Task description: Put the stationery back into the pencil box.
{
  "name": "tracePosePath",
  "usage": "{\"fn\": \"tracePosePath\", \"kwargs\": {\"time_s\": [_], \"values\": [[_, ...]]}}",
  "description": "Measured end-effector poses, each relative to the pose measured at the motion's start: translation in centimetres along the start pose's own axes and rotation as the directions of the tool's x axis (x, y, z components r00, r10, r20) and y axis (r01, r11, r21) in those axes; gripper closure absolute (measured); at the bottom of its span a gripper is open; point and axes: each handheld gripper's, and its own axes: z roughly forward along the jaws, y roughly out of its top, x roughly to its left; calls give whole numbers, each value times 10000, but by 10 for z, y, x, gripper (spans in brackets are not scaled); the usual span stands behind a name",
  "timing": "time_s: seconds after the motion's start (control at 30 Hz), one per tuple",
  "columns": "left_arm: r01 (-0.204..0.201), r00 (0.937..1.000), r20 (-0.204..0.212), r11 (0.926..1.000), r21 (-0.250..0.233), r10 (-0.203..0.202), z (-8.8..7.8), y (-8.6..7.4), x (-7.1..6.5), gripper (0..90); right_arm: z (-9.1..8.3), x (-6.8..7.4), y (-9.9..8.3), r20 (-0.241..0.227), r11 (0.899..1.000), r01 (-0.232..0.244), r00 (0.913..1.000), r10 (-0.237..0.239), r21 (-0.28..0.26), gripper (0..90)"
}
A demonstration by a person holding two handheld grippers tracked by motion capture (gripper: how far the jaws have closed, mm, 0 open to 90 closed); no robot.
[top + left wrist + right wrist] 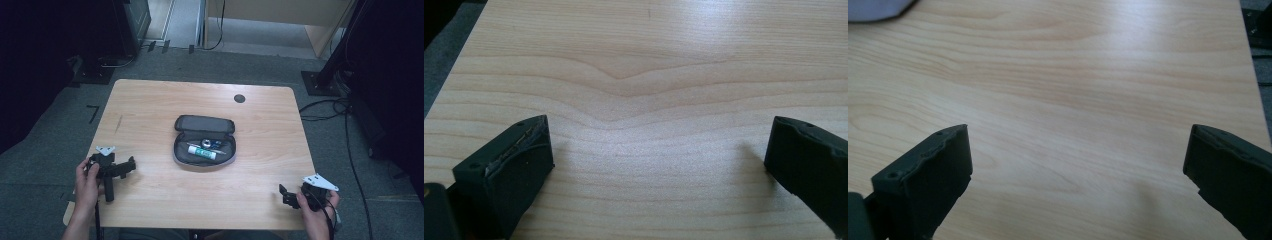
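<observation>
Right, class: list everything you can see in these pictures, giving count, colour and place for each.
Table: one, light wood, centre of the high view.
Pencil case: one, dark grey, open, mid-table.
Tube: one, white with green, lying inside the case.
Small items: a few, blue and metallic, inside the case behind the tube; too small to tell.
Round cap: one, dark, far side of the tabletop.
Left hand-held gripper: one, black, near left edge, jaws open.
Right hand-held gripper: one, black, near right corner, jaws open.

pencil case | grey, unzipped open | mid-table | holds pens, apparently
</observation>
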Motion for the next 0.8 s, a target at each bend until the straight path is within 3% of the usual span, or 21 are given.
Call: {"fn": "tracePosePath", "kwargs": {"time_s": [0.23, 0.37, 0.53, 0.63, 0.8], "values": [[2, 10000, -8, 10000, -2, -2, 0, 0, 0, 0, 0, -20, -14, 125, 9986, -513, 9986, 511, 116, 0], [4, 10000, -9, 10000, -3, -4, 0, 0, 0, 0, 2, -22, -17, 200, 9979, -611, 9980, 607, 198, 0], [2, 10000, -7, 10000, -2, -2, 0, 0, 0, 0, 5, -22, -17, 329, 9979, -538, 9981, 526, 363, 0], [4, 10000, -9, 10000, -1, -4, 0, 0, 0, 0, 7, -20, -17, 554, 9982, -196, 9983, 165, 560, 0], [4, 10000, -7, 10000, -2, -4, 0, 0, 0, 0, 7, -18, -16, 499, 9984, -100, 9987, 73, 551, 0]]}}
